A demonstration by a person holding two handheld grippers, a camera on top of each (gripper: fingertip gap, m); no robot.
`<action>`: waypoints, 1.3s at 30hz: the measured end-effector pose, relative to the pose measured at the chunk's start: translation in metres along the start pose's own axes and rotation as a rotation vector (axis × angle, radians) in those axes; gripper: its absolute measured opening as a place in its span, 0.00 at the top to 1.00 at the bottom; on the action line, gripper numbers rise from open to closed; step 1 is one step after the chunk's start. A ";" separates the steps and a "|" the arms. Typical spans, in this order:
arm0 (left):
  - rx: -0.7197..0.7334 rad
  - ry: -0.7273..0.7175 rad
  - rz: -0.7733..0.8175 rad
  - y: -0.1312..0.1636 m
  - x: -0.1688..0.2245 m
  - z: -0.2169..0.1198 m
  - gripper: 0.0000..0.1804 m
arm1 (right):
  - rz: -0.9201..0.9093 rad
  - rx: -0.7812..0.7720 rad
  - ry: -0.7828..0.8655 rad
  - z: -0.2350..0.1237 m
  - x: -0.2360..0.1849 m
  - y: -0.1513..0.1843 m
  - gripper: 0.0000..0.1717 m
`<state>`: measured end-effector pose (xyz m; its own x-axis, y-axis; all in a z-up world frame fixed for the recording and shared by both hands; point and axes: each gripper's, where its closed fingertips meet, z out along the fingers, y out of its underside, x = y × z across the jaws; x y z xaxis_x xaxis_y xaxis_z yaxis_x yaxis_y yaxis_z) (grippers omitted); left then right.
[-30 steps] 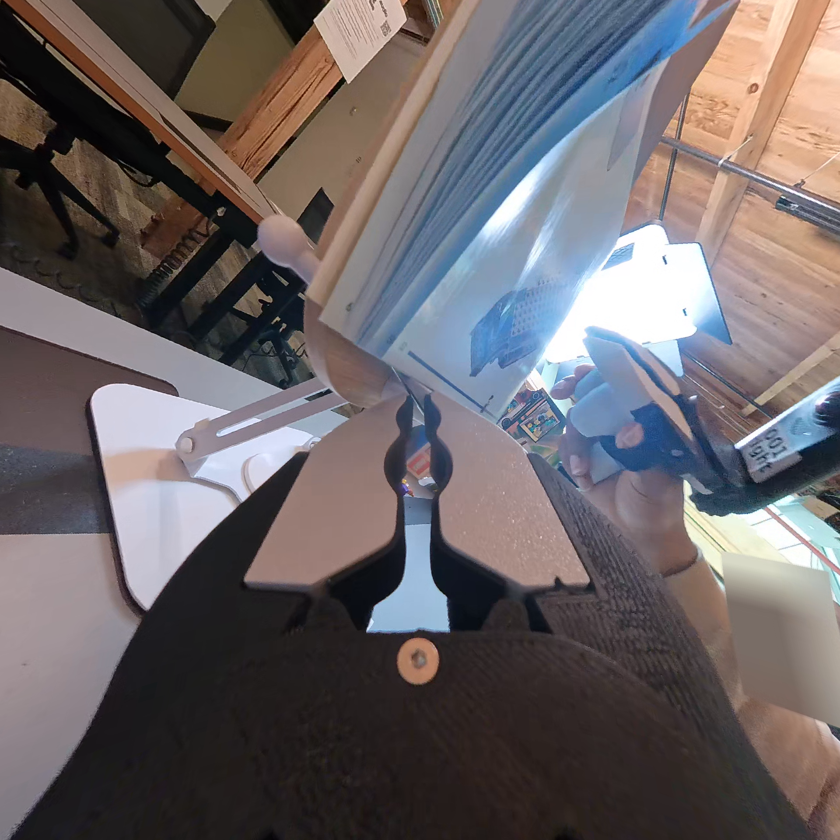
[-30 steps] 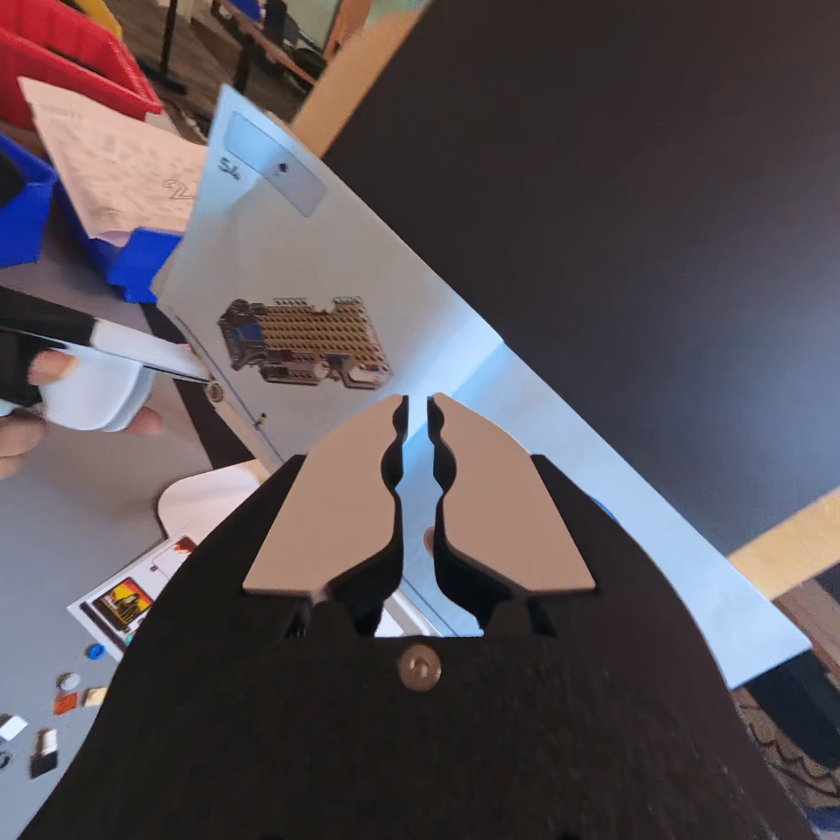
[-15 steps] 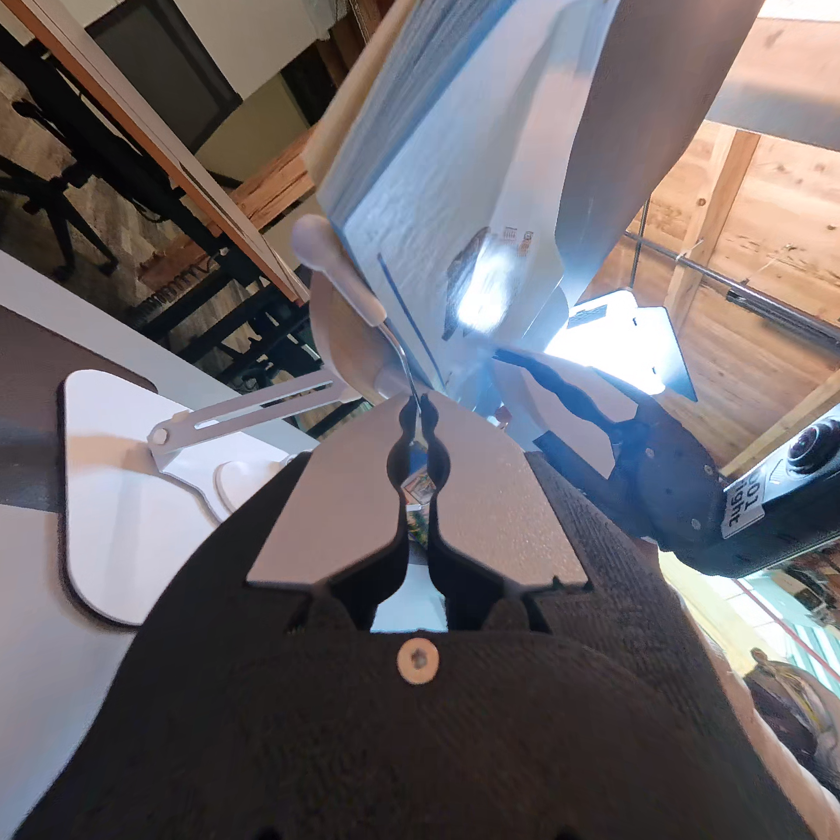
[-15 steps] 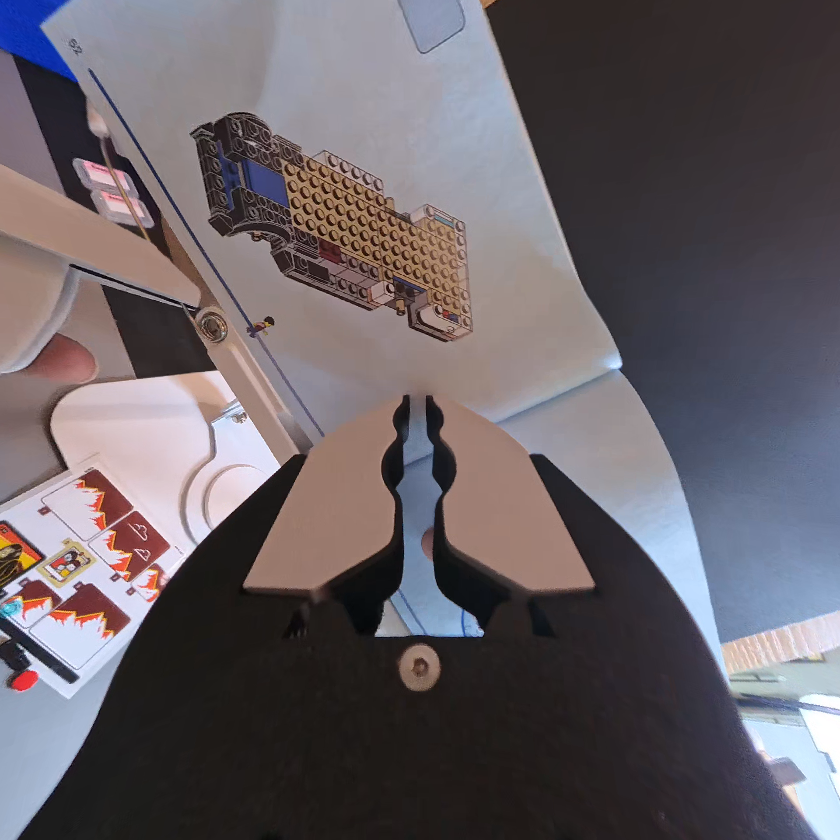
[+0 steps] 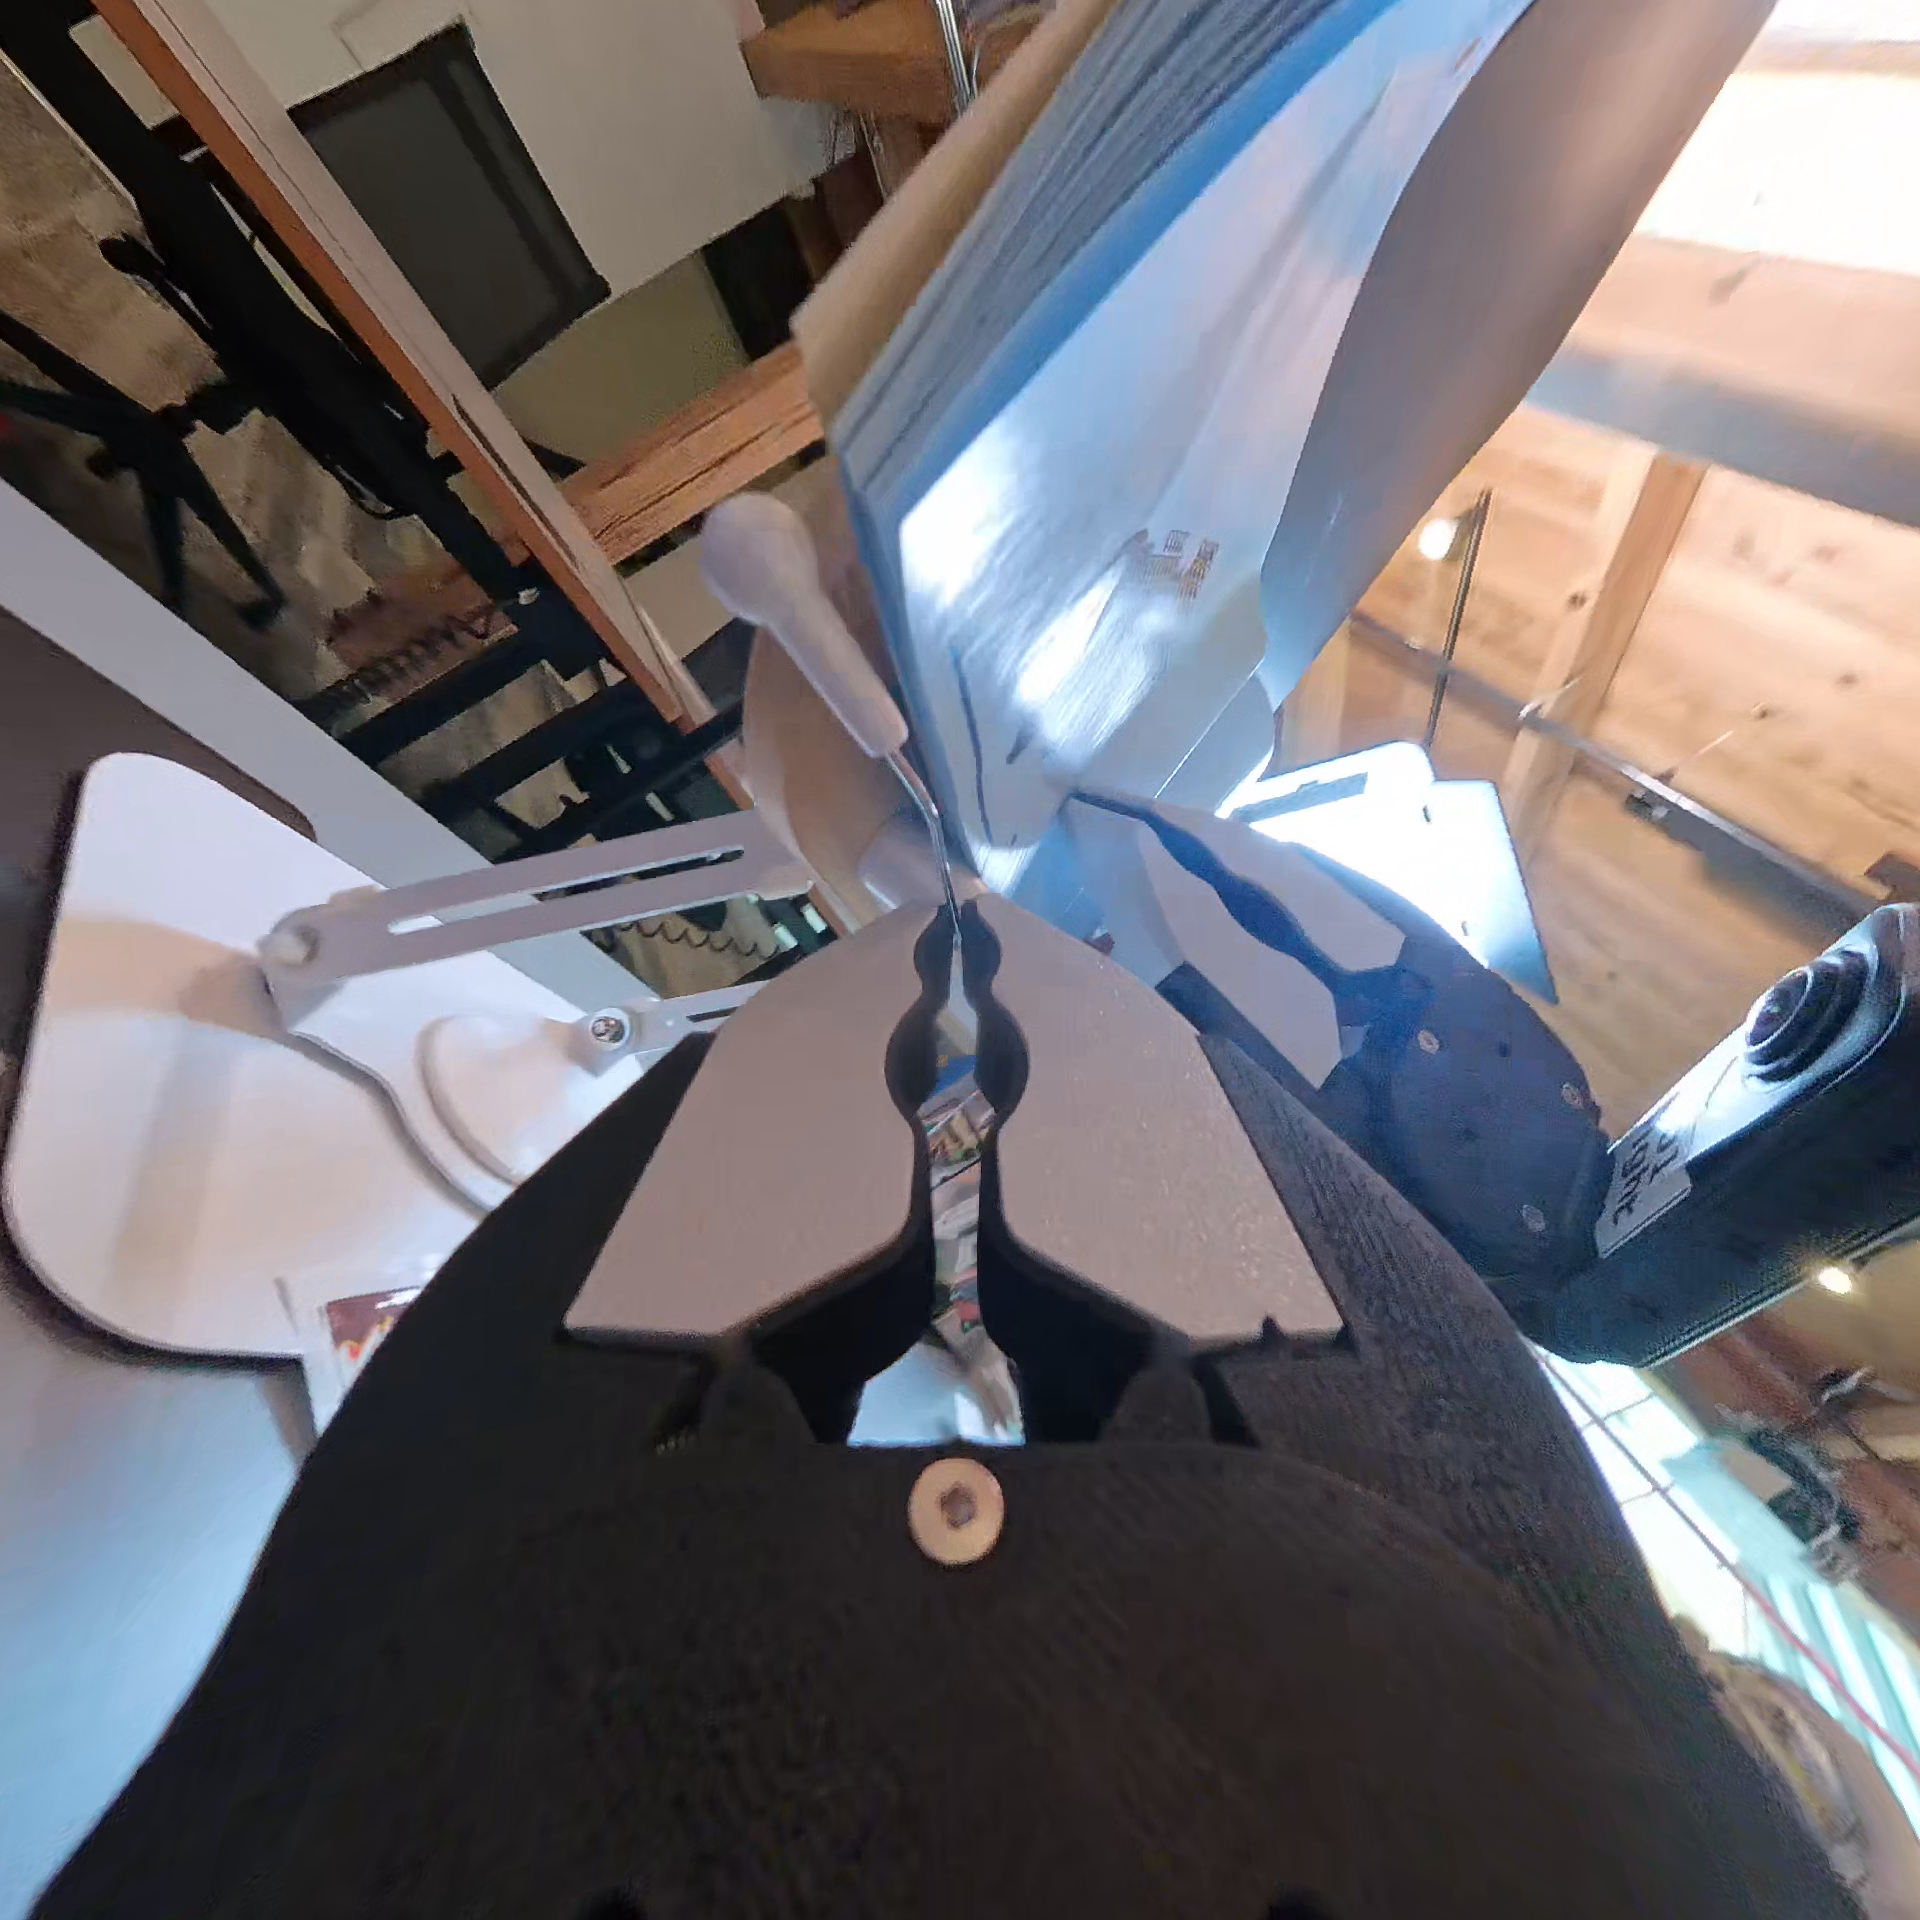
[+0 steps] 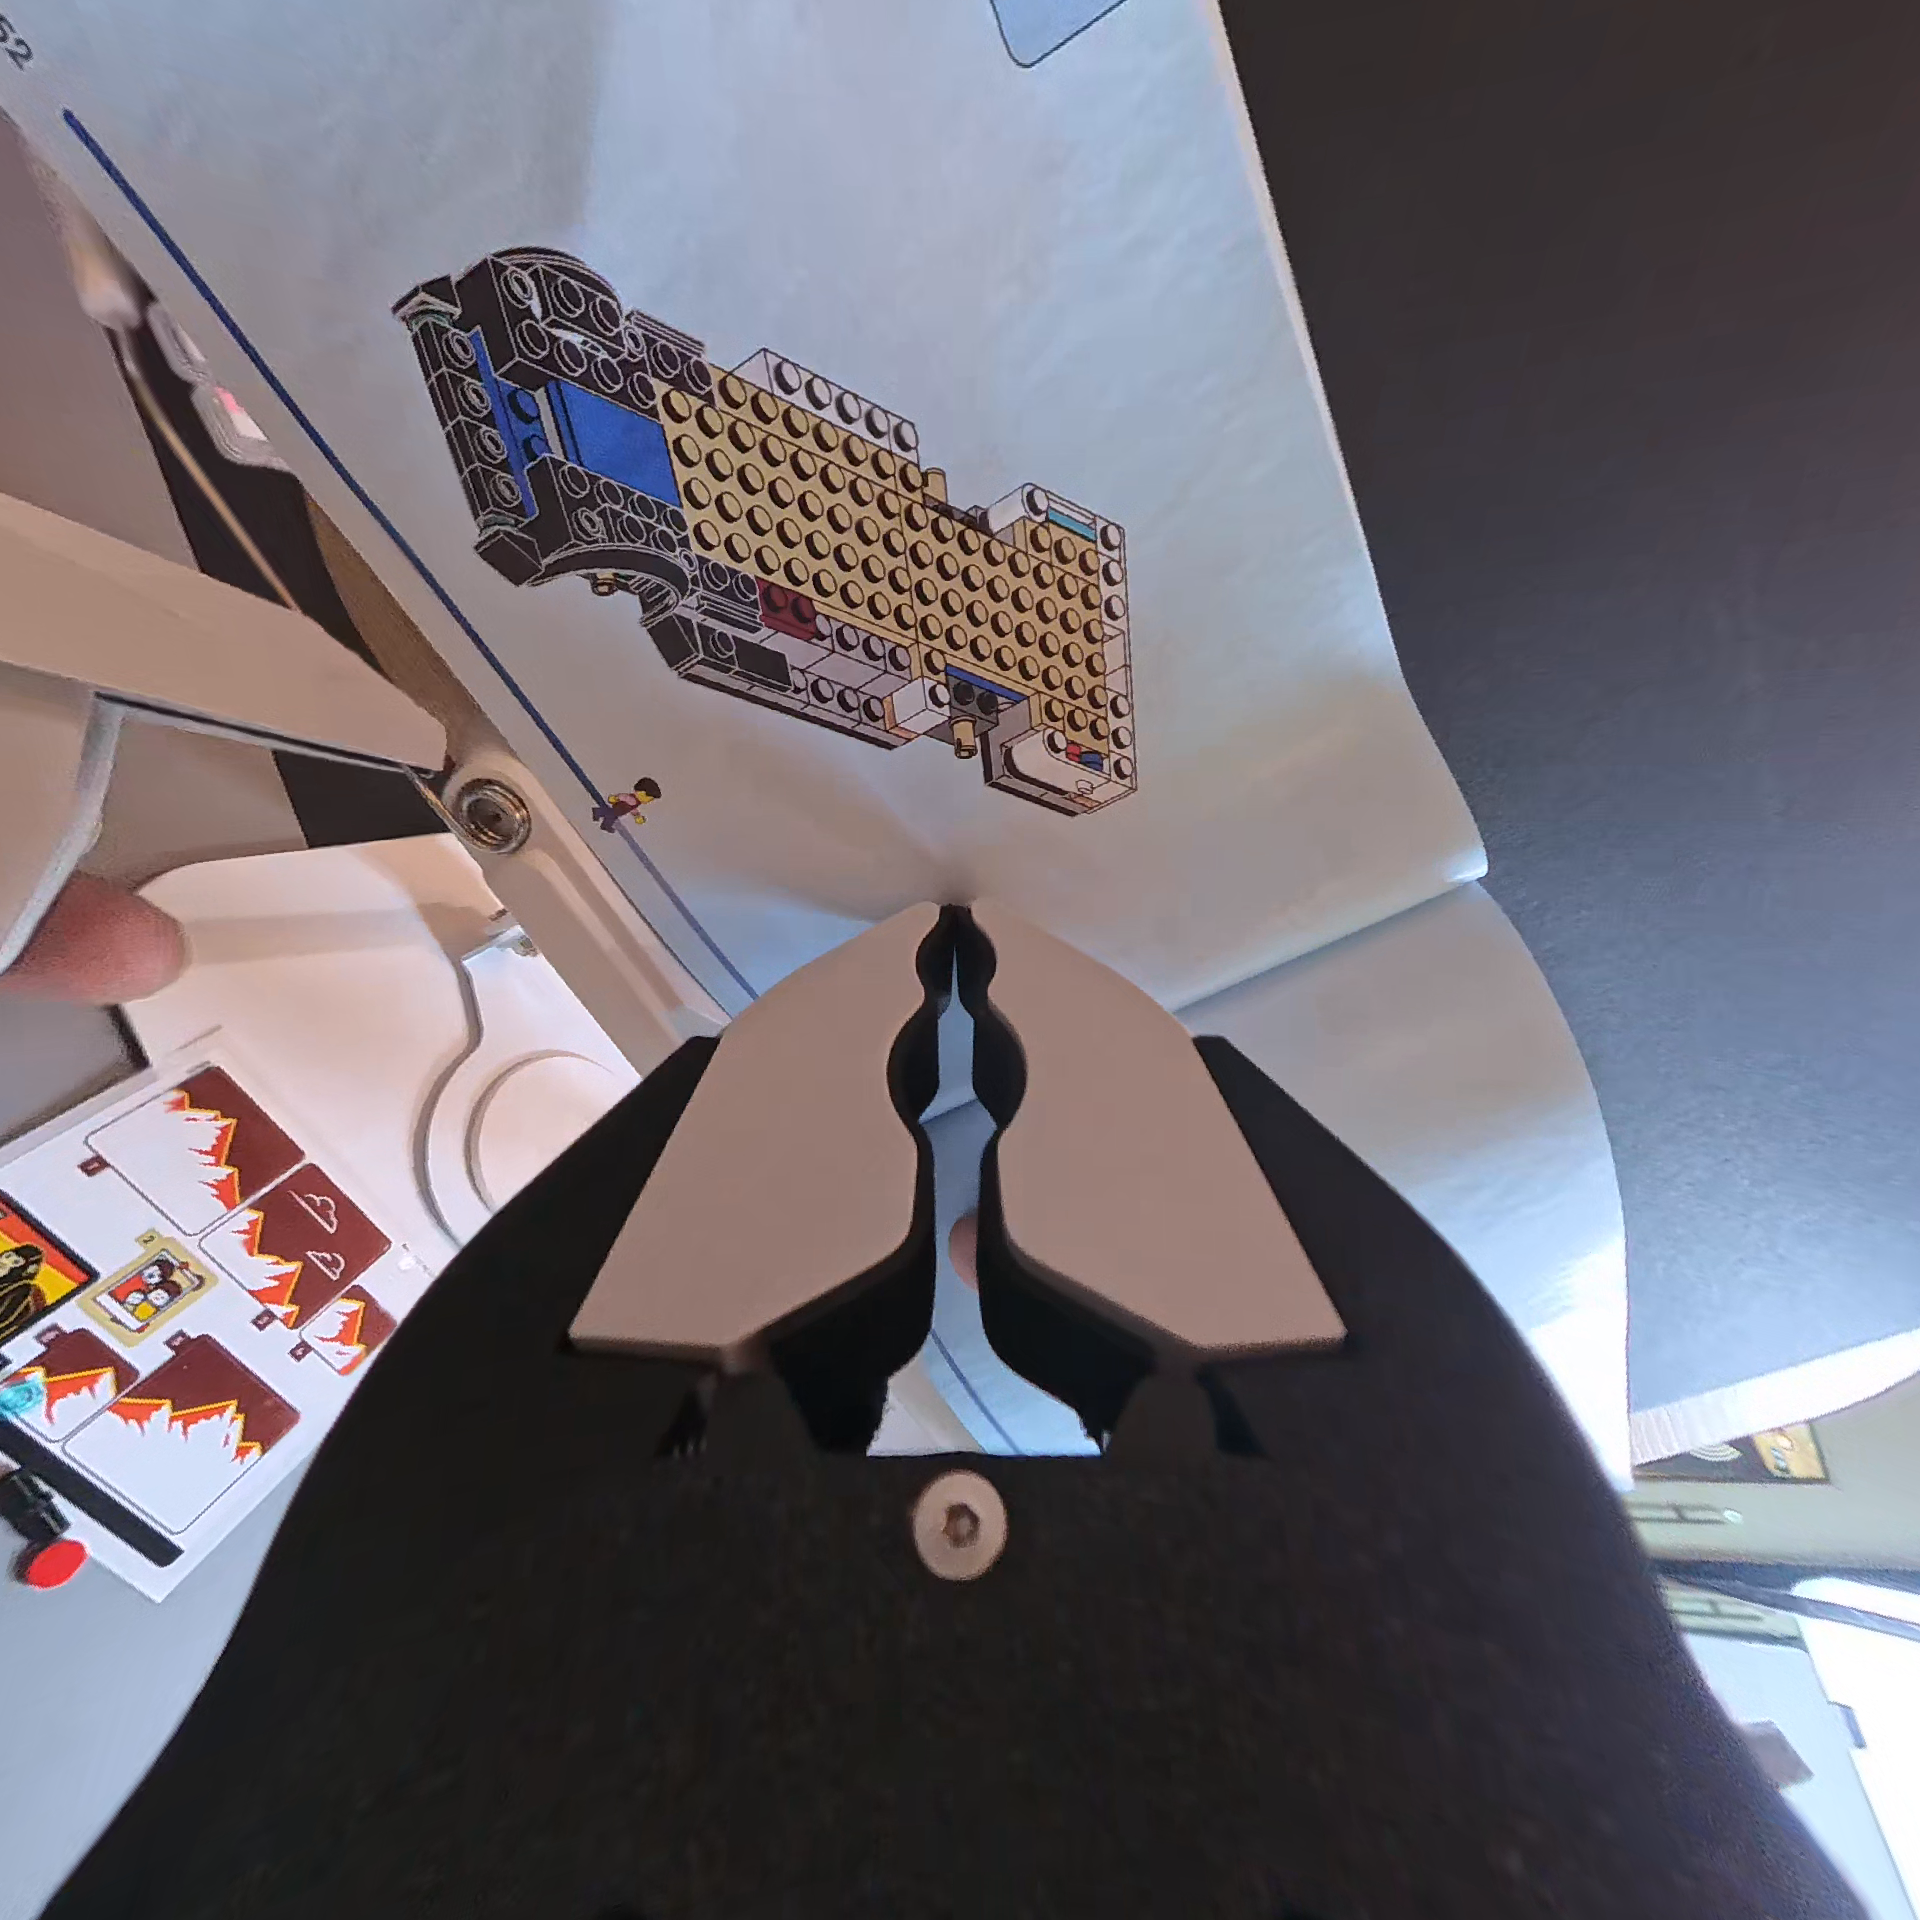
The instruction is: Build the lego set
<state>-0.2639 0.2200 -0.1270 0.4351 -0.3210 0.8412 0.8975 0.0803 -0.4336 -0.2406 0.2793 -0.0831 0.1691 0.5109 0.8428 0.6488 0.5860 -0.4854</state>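
Note:
An open instruction booklet (image 5: 1049, 540) stands on a wooden book stand. My left gripper (image 5: 953, 914) is shut on the thin metal wire (image 5: 920, 805) of the stand's page holder, which ends in a white tip (image 5: 795, 608). My right gripper (image 6: 954, 912) is shut on the lower edge of the page (image 6: 935, 187) that bears a brick-model drawing, and the paper puckers at the pinch. The right gripper also shows in the left wrist view (image 5: 1081, 798), its fingers (image 5: 1278, 914) closed on that page's corner. One left finger (image 6: 208, 644) shows at the left of the right wrist view.
The stand's white base (image 5: 156, 1039) and slotted white arm (image 5: 540, 899) lie on the table to the left. A sticker sheet (image 6: 208, 1299) lies beside the base (image 6: 343, 987). Small loose bricks (image 6: 47, 1558) lie at the lower left. A hand's fingertip (image 6: 94, 945) shows there. My right fingertips sit around 8 cm from my left ones.
My right gripper's fingers, apart around the page edge before, have closed and pinch the page. My left gripper has tightened on the page holder's wire. Both have moved nearer the booklet.

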 end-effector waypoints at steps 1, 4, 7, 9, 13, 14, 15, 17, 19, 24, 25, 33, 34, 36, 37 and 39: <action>0.020 -0.003 -0.009 0.000 0.000 -0.001 0.99 | -0.009 -0.002 0.001 0.000 0.000 0.000 1.00; 0.048 -0.065 0.071 0.000 0.001 0.000 0.99 | -0.008 -0.009 0.004 0.000 0.000 0.000 1.00; 0.101 -0.074 -0.024 -0.001 0.001 -0.001 0.99 | 0.016 -0.019 -0.002 0.001 0.001 0.000 1.00; 0.146 -0.080 -0.059 0.000 0.001 -0.001 0.99 | 0.020 -0.022 -0.005 0.001 0.001 0.000 1.00; 0.200 -0.057 -0.108 0.001 0.001 -0.003 0.99 | 0.010 -0.021 0.003 0.001 0.000 0.000 1.00; 0.190 -0.089 -0.029 0.001 0.002 -0.003 0.99 | 0.007 -0.023 0.001 0.000 0.000 0.000 1.00; 0.162 -0.126 0.097 0.000 0.004 -0.002 0.99 | 0.003 -0.025 0.001 0.000 0.000 0.000 1.00; 0.084 -0.187 0.400 -0.001 0.009 0.001 0.99 | 0.003 -0.021 -0.003 0.000 0.000 0.000 1.00; 0.012 -0.267 0.689 -0.001 0.011 0.004 0.99 | 0.009 -0.014 -0.014 0.000 0.000 0.000 1.00; -0.115 -0.325 0.890 -0.001 0.012 0.006 0.99 | -0.002 -0.015 -0.005 0.000 0.000 0.000 1.00; -0.104 -0.281 0.777 -0.001 0.010 0.003 0.99 | -0.008 -0.016 -0.003 -0.001 0.000 0.000 1.00; -0.047 -0.149 0.469 0.002 0.007 -0.003 0.99 | -0.019 0.093 -0.178 -0.006 -0.042 -0.031 0.97; -0.042 -0.143 0.447 0.002 0.007 -0.003 0.99 | -0.026 0.098 -0.187 -0.004 -0.046 -0.036 0.97; -0.015 -0.117 0.372 0.002 0.006 -0.004 0.99 | -0.010 0.111 -0.208 -0.001 -0.051 -0.047 0.99; 0.003 -0.089 0.302 0.003 0.006 -0.005 0.99 | 0.005 0.121 -0.218 0.000 -0.051 -0.052 0.99; 0.050 -0.017 0.132 0.004 0.004 -0.007 0.99 | 0.047 0.128 -0.237 0.002 -0.051 -0.061 1.00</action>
<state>-0.2588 0.2120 -0.1273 0.5506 -0.2888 0.7832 0.8345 0.1678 -0.5248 -0.2903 0.2188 -0.0971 0.0085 0.6634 0.7483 0.5429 0.6254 -0.5605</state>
